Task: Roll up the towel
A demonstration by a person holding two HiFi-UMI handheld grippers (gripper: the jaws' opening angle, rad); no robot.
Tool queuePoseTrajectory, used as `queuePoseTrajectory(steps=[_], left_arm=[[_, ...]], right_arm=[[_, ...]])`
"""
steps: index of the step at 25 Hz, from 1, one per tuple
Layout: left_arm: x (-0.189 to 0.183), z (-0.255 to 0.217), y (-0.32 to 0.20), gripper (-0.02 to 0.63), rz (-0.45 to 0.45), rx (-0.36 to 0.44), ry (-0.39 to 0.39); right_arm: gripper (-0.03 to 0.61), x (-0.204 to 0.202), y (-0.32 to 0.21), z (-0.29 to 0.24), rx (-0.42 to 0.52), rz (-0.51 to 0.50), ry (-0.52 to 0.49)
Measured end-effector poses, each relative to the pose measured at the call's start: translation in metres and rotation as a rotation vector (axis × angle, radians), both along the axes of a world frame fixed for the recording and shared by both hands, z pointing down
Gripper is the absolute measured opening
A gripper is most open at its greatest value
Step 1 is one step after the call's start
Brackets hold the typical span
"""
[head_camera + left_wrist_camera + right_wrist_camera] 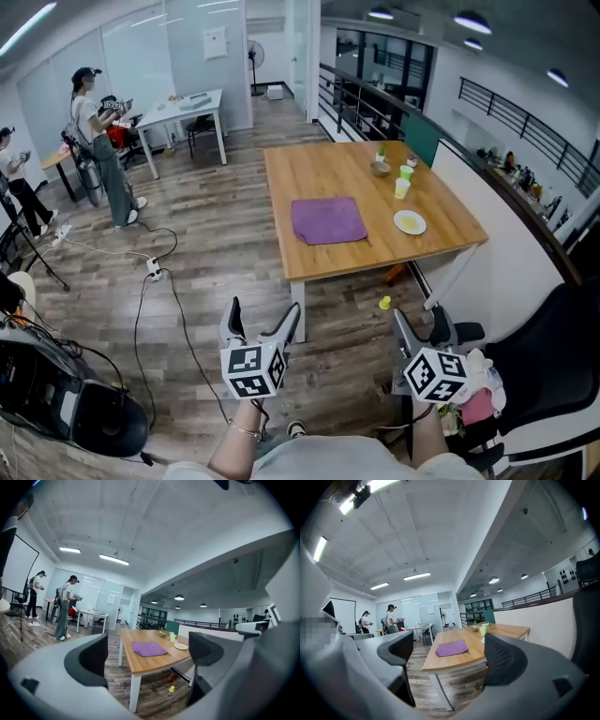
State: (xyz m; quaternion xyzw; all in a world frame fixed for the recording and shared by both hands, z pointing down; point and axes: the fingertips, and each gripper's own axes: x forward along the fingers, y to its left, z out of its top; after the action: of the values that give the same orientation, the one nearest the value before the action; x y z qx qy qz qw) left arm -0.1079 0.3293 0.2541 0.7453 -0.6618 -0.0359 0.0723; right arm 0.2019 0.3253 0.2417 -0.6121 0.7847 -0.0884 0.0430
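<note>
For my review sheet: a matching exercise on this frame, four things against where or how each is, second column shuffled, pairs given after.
1. towel
2. plate
3. small yellow object
4. left gripper

A. on the floor, by the table
B. jaws open, nothing between them, short of the table
C. purple, spread flat
D. pale, on the table right of the towel

Pairs: 1-C, 2-D, 3-A, 4-B

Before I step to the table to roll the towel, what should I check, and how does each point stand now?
1. Towel lies flat and unrolled on the table: ok.
2. Left gripper open, nothing between its jaws: ok.
3. Right gripper open, nothing between its jaws: ok.
4. Grippers near enough to the towel: not ok, floor lies between.
5. Plate and cups apart from the towel: ok.
</note>
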Motion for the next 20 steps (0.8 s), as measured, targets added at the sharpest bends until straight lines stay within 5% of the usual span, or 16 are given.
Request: queuePoseTrajectory(steps=[11,20], left_arm=[[-0.058,0.014,-0.080,0.540,-0.004,-0.036,0.001],[-0.061,0.050,-0.123,0.540,0.025,-0.124,-0.001]], right_arm=[[0.462,-0.031,-0.085,0.010,-0.020,0.041,-0.003],[0.459,-0.035,-0.131,0.053,-0.131,0.059,0.007]])
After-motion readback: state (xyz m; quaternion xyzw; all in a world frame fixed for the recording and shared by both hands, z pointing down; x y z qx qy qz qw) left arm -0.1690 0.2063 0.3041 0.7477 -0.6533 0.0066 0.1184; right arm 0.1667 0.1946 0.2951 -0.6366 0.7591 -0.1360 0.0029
